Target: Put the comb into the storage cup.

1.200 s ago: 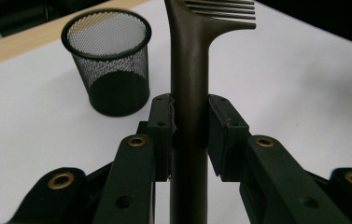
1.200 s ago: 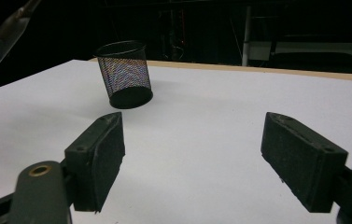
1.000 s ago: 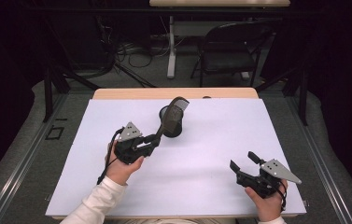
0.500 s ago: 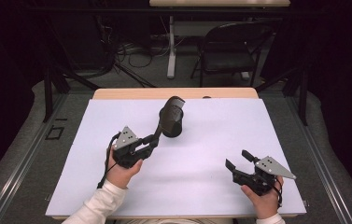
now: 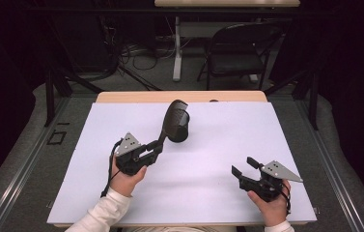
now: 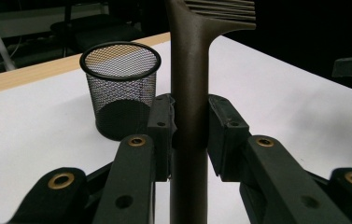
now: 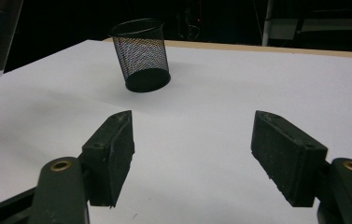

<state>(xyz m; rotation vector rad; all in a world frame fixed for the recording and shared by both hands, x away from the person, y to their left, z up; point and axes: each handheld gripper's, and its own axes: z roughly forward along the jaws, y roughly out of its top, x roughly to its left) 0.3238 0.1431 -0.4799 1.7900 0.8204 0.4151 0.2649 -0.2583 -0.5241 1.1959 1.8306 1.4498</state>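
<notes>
left gripper [image 6: 190, 135] clamped on comb [image 6: 190, 70]; right gripper [image 7: 192, 154] empty, jaws apart, just been closing. keep comb upright over mesh cup [image 6: 120, 88].

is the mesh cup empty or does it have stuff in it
Empty. The left gripper view looks through the mesh cup to its bare dark bottom; the comb is outside it, held in the left claw.

White-topped table [image 5: 208, 193] with a wooden far edge, black mesh cup [image 7: 141, 53] upright on it
</notes>
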